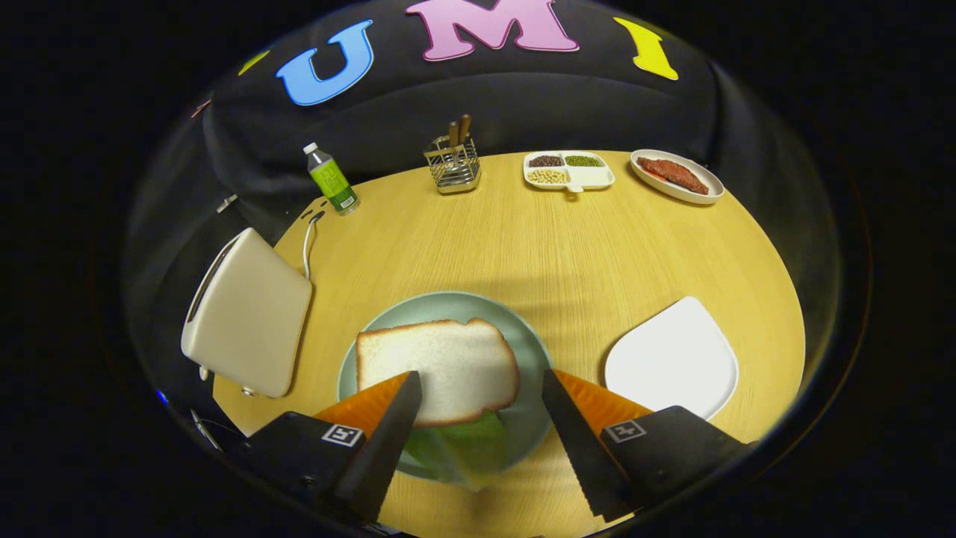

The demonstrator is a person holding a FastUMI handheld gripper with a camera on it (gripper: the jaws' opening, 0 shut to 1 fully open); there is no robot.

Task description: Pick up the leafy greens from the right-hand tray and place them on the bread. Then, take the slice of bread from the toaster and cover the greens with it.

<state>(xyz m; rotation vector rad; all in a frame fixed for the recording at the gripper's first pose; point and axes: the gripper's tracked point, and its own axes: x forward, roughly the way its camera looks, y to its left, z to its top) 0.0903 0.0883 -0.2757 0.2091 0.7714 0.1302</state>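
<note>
Lower centre: white bread slice (437,370) atop green leaves (463,441), round pale-green plate (534,388); gripper (482,392) fingers wide, empty. Withdraw straight, avoid nudging.

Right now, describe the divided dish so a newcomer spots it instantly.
Look to the far edge of the round wooden table. The divided dish sits there between the utensil rack and the meat plate. Unlike them, it holds beans in separate compartments.
</note>
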